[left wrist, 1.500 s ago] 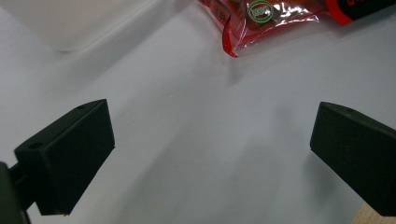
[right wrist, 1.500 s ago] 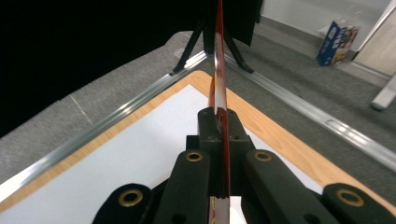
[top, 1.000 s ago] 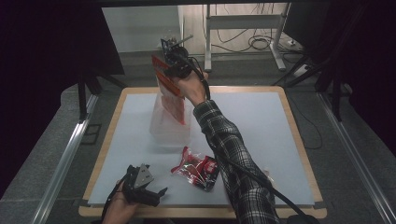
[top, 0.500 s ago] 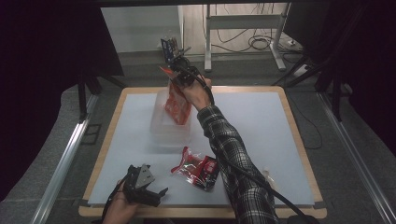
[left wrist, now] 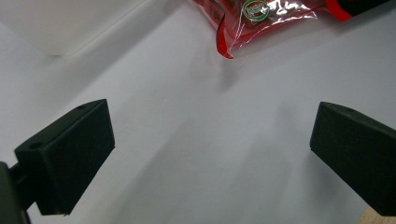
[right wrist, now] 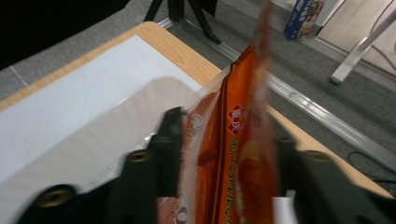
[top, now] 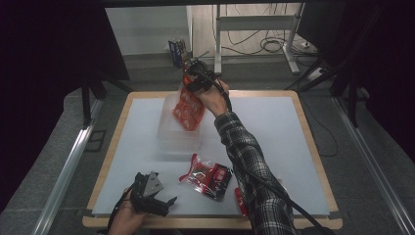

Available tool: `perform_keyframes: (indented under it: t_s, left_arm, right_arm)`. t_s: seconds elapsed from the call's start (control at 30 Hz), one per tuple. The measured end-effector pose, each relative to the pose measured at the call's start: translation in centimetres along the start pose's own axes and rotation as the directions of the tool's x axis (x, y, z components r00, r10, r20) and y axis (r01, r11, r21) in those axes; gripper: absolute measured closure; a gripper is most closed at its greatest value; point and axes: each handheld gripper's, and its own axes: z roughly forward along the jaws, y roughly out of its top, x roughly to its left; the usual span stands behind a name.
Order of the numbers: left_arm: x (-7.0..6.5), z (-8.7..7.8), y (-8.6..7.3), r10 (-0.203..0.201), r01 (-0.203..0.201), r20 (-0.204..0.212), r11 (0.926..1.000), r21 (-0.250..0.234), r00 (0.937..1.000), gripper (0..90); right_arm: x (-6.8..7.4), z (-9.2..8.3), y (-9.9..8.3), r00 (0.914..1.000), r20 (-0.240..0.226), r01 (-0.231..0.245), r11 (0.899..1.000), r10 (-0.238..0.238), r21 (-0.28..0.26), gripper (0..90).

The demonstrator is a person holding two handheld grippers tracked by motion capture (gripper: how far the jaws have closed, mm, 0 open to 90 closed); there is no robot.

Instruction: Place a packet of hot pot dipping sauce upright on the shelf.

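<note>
An orange snack bag (top: 188, 110) hangs upright, its lower end inside a clear plastic container (top: 178, 139) on the white table mat. My right gripper (top: 193, 81) is above it at the bag's top. In the right gripper view the blurred bag (right wrist: 233, 140) stands between the black jaws of that gripper (right wrist: 229, 151), which have just been opening and stand apart around it. My left gripper (top: 166, 205) rests near the front edge, open with nothing between its fingers (left wrist: 70, 154). A red snack pack (top: 208, 176) lies just beyond it, and its corner (left wrist: 261, 14) reaches into the left gripper view.
The white mat (top: 274, 127) has a wooden border. A small red item (top: 240, 200) lies by the checked sleeve at the front. Beyond the far edge stand a blue box (top: 175, 49), metal legs and cables on the floor.
My right hand has come down toward the container, and the orange bag has sunk from above it into it. The left hand has stayed where it was.
</note>
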Motion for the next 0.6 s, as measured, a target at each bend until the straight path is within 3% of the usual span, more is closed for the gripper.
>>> perform_keyframes:
  t_s: [0.23, 0.6]
  left_arm:
    - [0.0, 0.0, 0.0, 0.002, -0.002, 0.0, 1.0, 0.003, 1.0, 0.0]
    - [-0.1, 0.1, 0.0, 0.014, -0.014, -0.002, 0.9998, 0.014, 0.9999, 0.0]
  right_arm:
    - [-0.3, -0.1, -0.2, 0.9994, 0.021, 0.028, 1.0, -0.028, 0.011, 29.3]
    - [-0.9, -1.7, -0.6, 0.9987, 0.011, 0.05, 0.999, -0.05, -0.016, 10.8]
